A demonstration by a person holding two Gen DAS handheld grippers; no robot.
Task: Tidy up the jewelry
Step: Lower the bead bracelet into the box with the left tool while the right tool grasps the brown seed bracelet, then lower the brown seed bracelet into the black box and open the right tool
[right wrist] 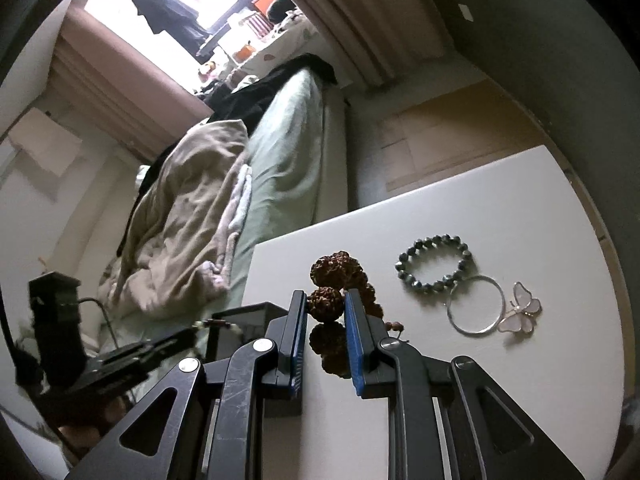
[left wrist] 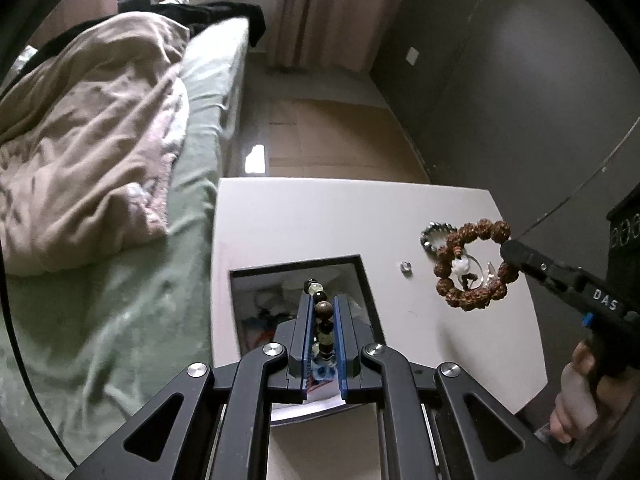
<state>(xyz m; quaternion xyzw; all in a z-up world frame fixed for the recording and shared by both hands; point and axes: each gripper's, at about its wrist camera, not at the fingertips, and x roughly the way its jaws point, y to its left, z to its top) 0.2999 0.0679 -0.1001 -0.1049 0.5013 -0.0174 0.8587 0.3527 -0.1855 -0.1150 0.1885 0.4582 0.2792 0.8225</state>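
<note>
My left gripper point(left wrist: 323, 300) is shut on a dark beaded bracelet point(left wrist: 323, 312) and holds it over an open black-rimmed box point(left wrist: 360, 276) on the white table point(left wrist: 320, 216). My right gripper point(right wrist: 326, 300) is shut on a brown rough-seed bracelet point(right wrist: 328, 304), held above the table; it also shows in the left wrist view point(left wrist: 472, 264). On the table lie a grey faceted bead bracelet point(right wrist: 434, 258), a thin silver bangle point(right wrist: 476, 304), a pink butterfly clip point(right wrist: 522, 308) and a small silver ring point(left wrist: 405, 267).
A bed with a green sheet point(left wrist: 120, 300) and a beige blanket point(left wrist: 88, 140) runs along the table's left edge. A dark wall point(left wrist: 520, 80) stands to the right. Wood floor point(left wrist: 328, 136) lies beyond the table's far edge.
</note>
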